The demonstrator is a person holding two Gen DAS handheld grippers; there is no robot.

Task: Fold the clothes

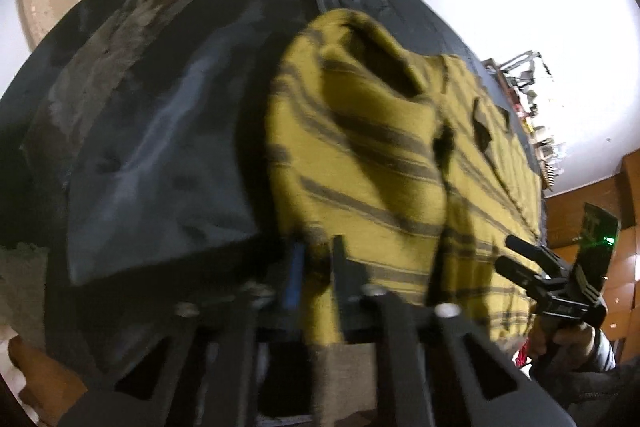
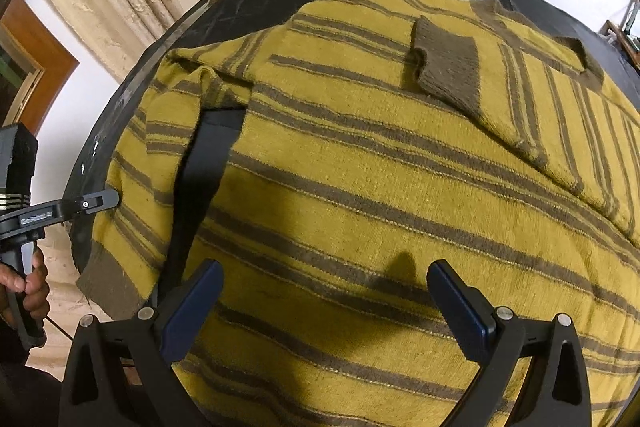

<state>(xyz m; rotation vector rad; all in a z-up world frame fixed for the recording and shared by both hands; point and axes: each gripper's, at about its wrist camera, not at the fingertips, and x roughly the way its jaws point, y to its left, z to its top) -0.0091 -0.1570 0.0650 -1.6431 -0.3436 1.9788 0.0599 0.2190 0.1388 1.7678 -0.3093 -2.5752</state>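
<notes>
Wide-open right gripper (image 2: 324, 291) hovers over the soft, limp striped sweater (image 2: 360, 187), whose nine-o'clock hem the left gripper (image 1: 316, 263) pinches shut.

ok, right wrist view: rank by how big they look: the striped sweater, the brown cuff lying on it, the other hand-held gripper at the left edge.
1. Striped sweater, fills most of the view.
2 or 3. Brown cuff and left hand-held gripper: they look alike in extent, and the gripper is cut off by the frame edge, so unranked.
</notes>
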